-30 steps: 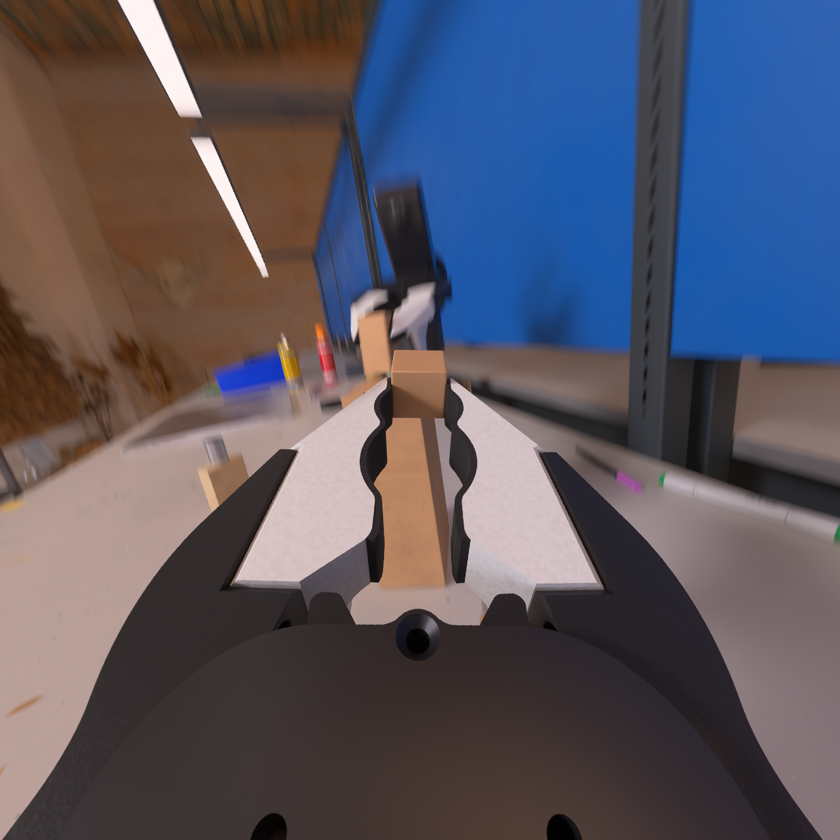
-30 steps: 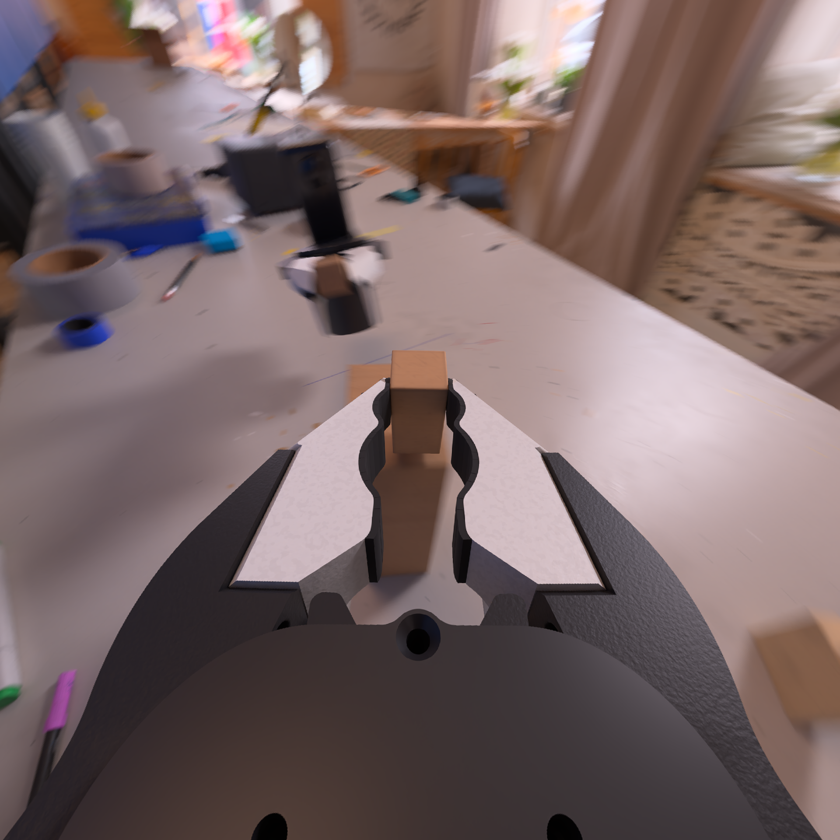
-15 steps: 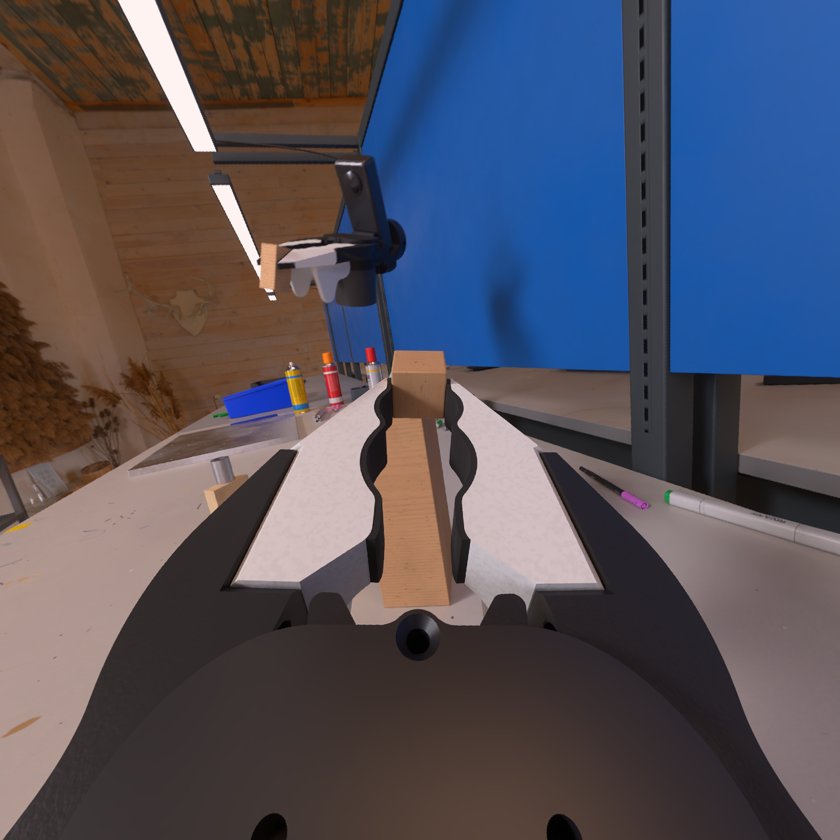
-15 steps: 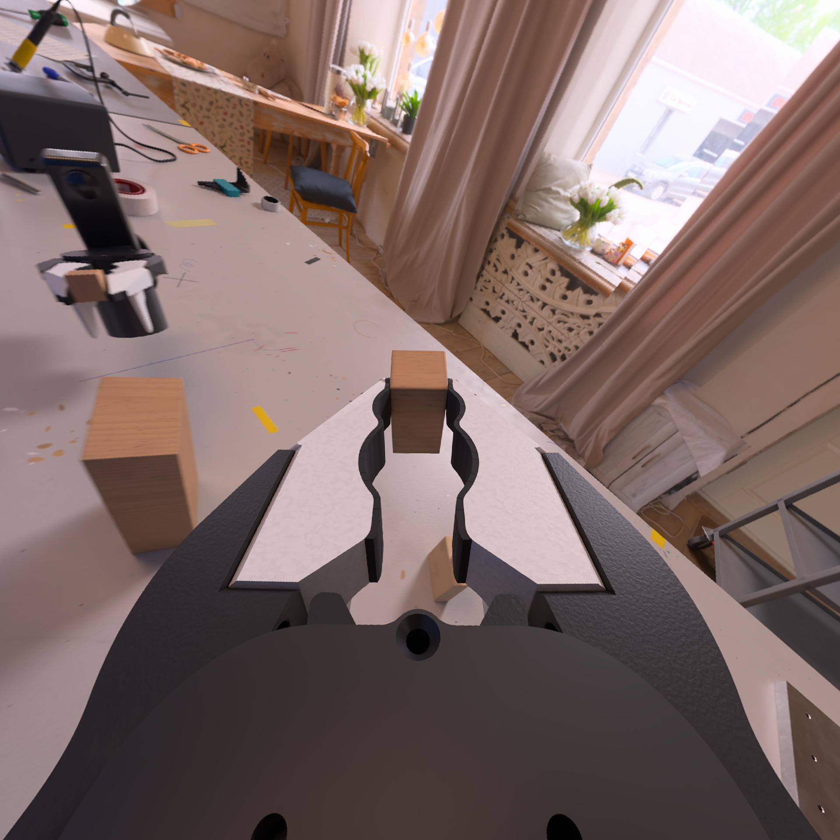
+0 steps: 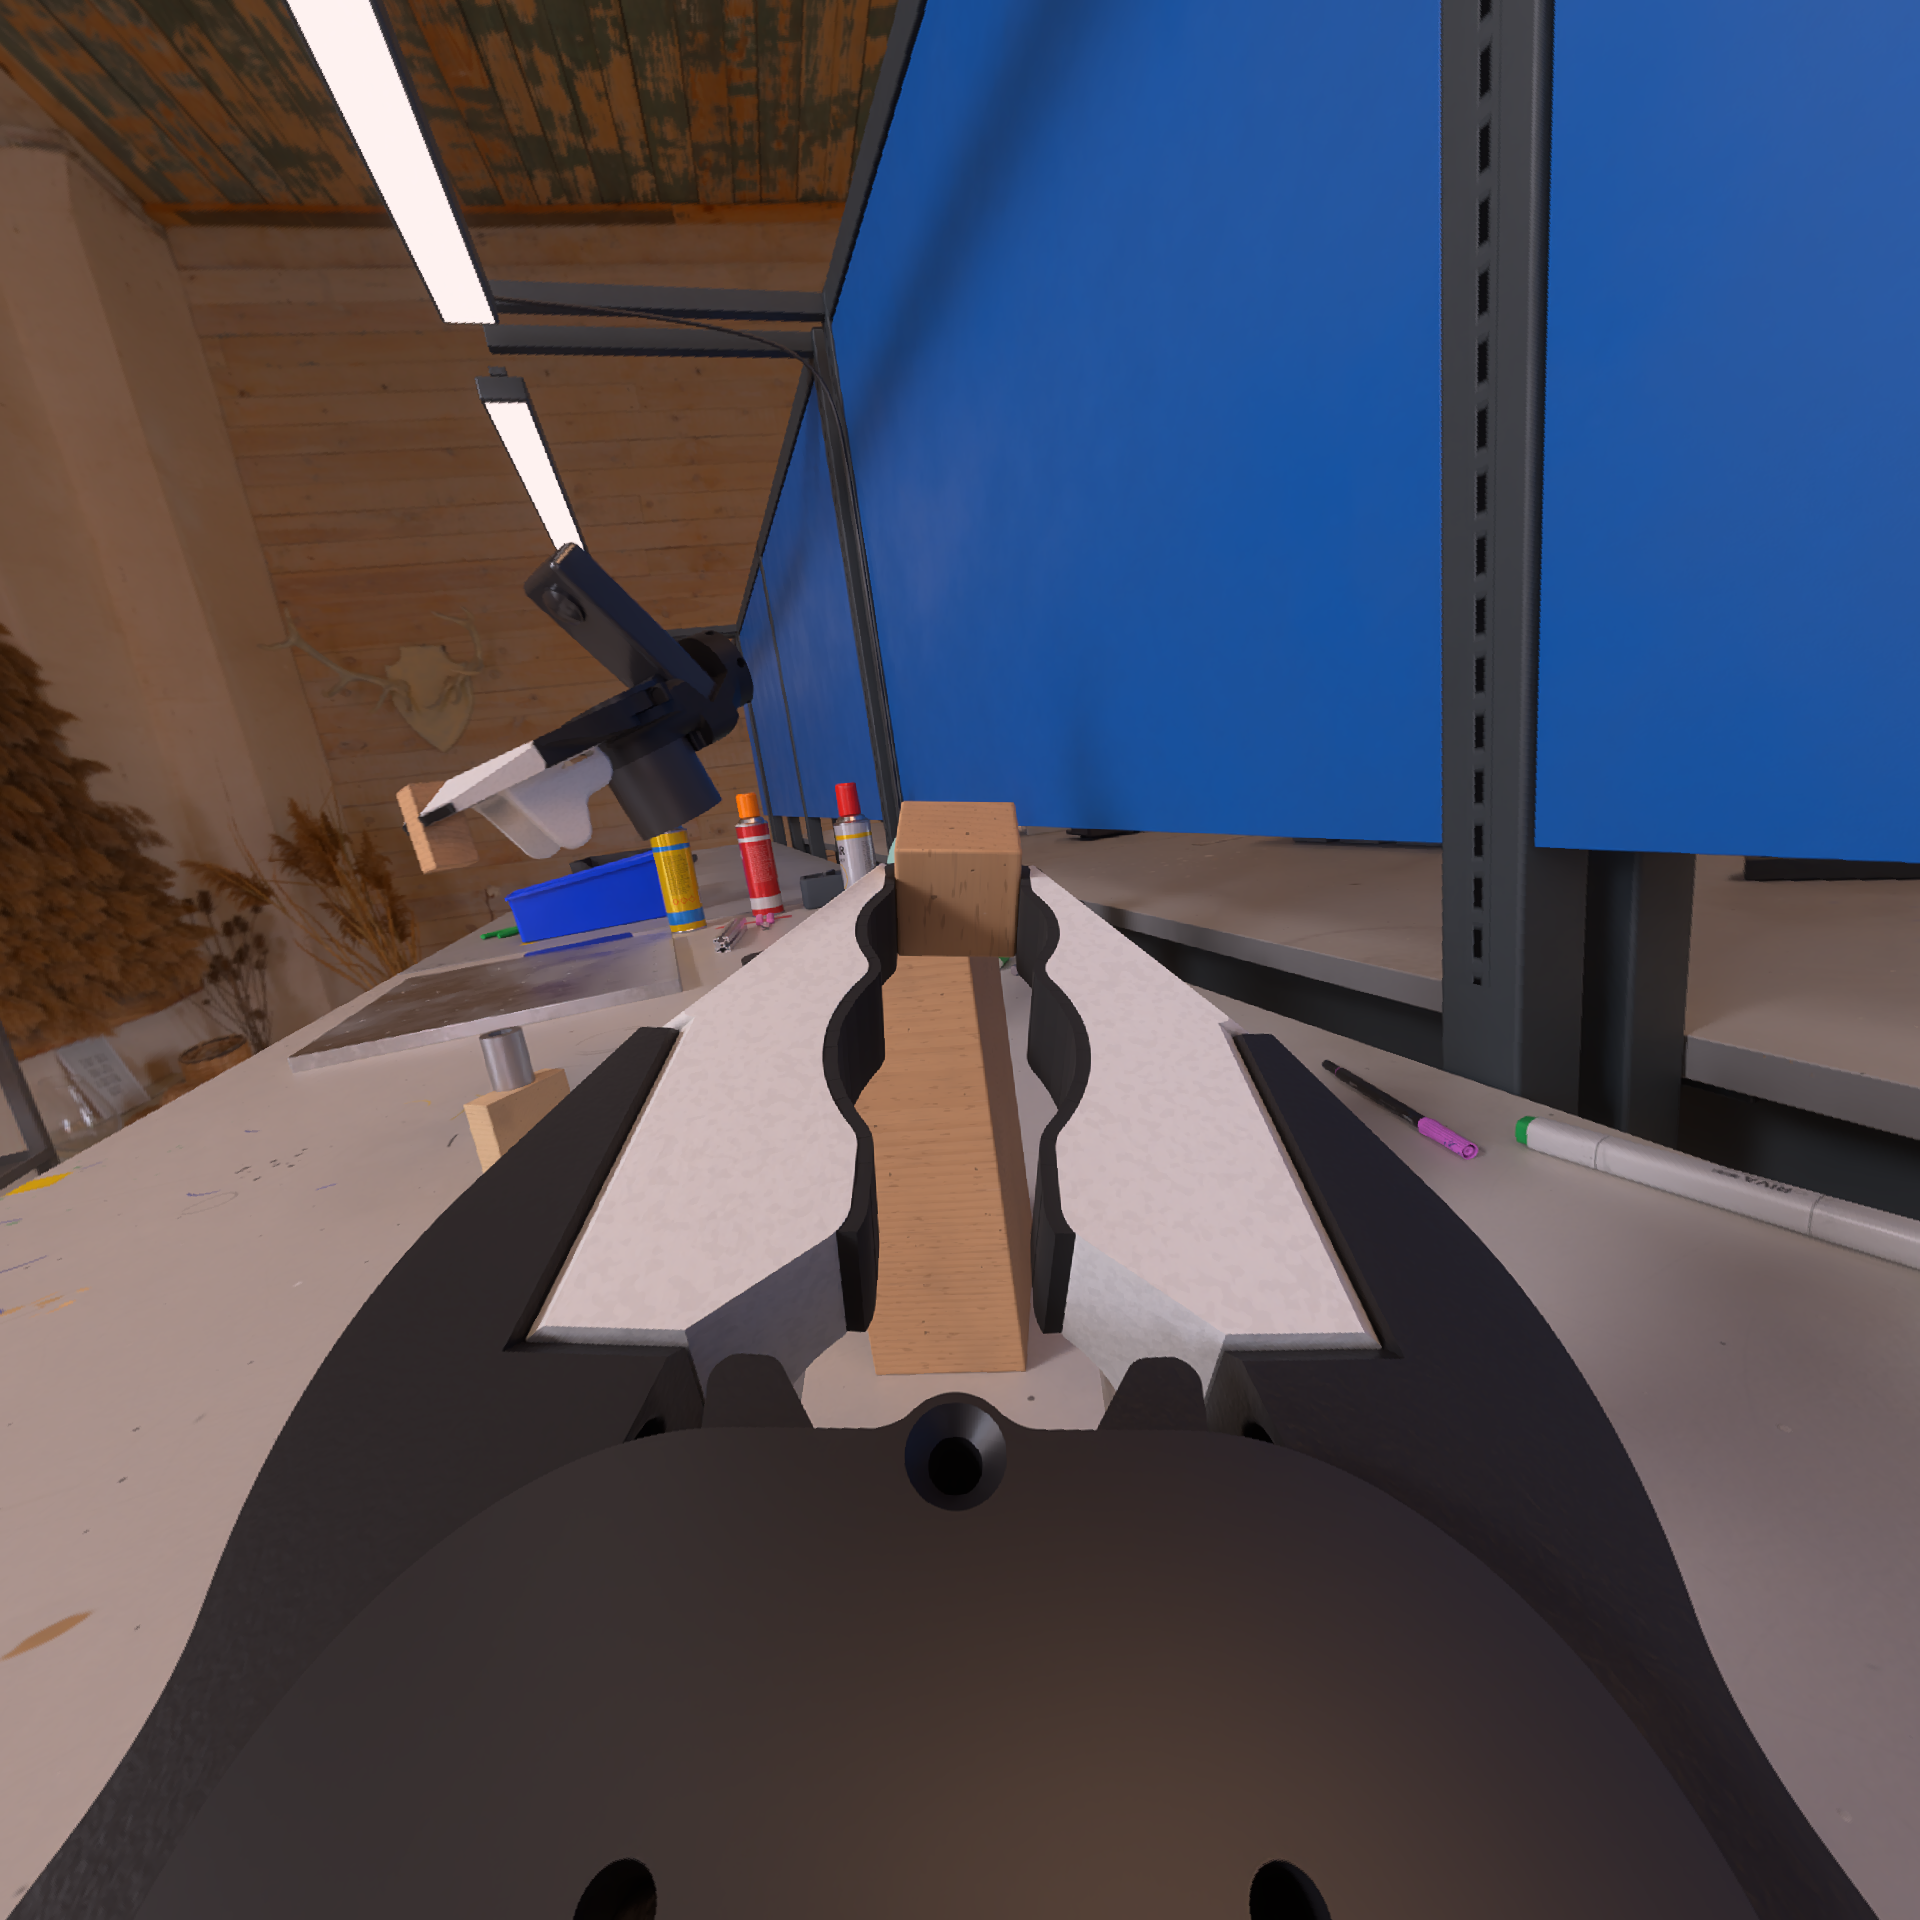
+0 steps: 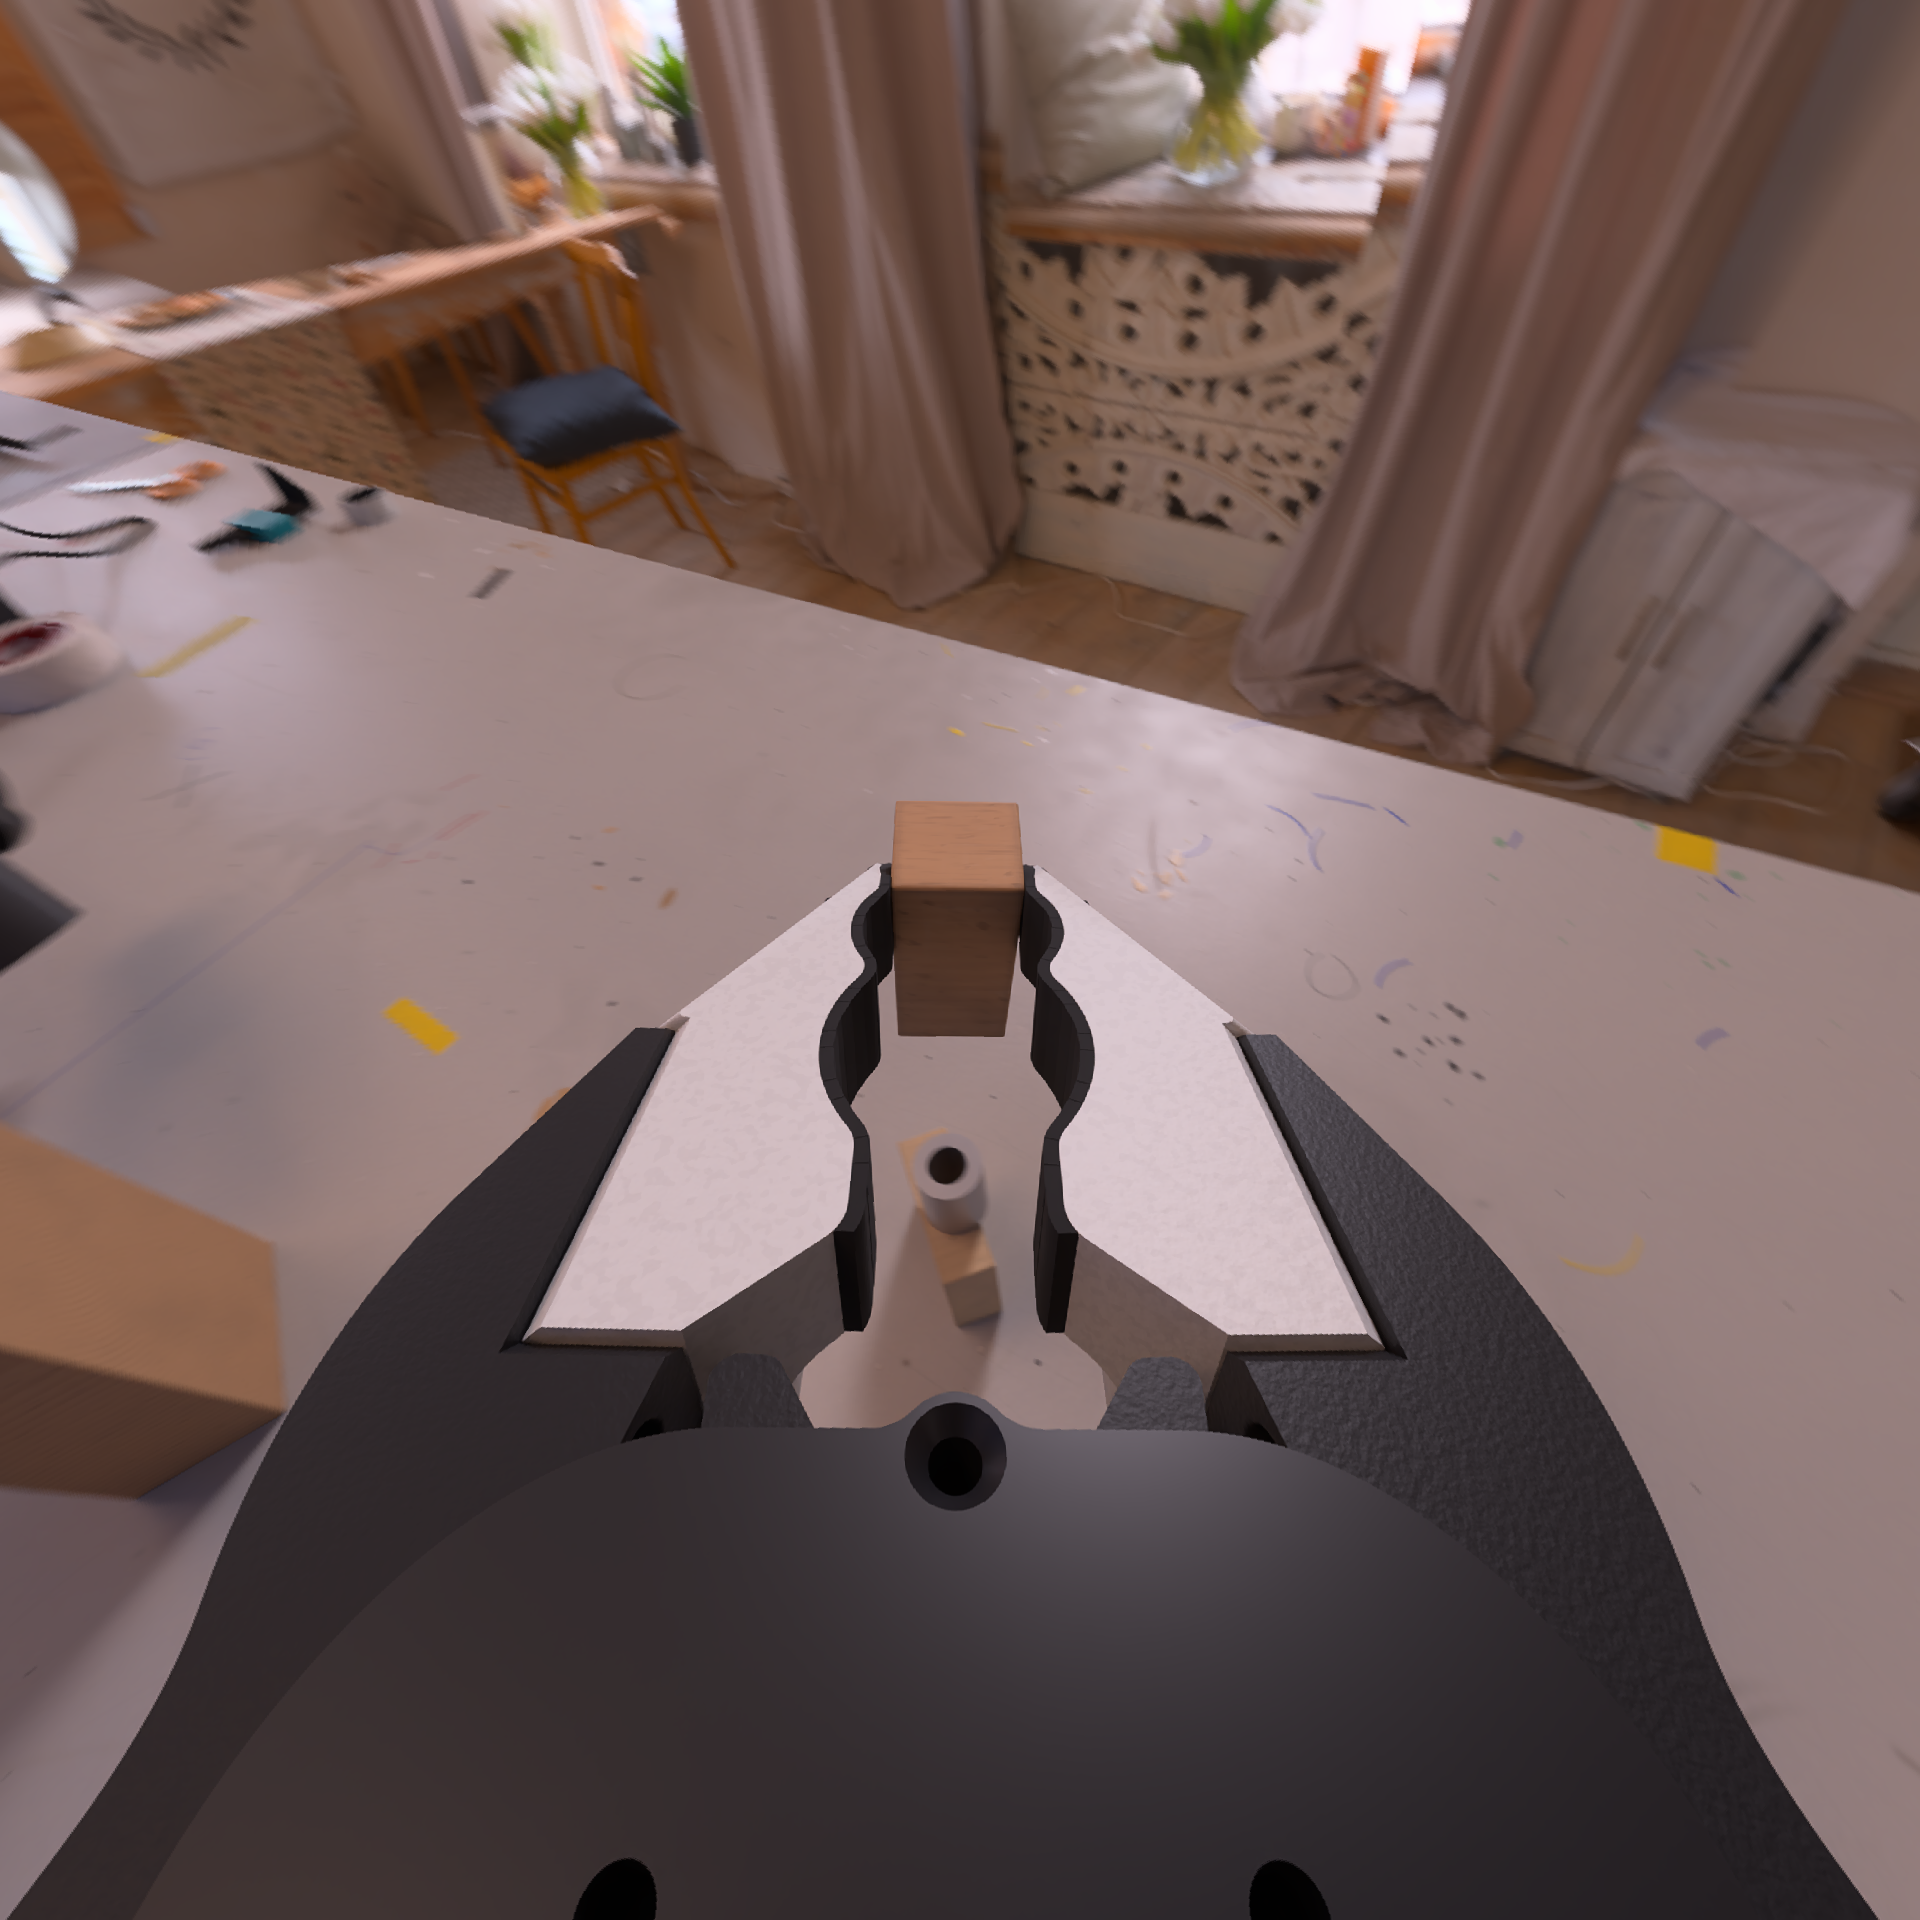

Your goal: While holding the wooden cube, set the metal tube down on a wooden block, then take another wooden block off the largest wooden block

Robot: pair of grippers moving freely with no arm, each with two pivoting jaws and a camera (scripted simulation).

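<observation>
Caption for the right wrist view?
Right gripper holds a wooden block above a metal tube standing on a small block.

Bright, even light from ceiling strips; right wrist view's far edges smear; wide-angle lines bow.

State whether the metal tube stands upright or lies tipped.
Upright: the metal tube stands on end on a small wooden block, its open bore facing up.
</observation>
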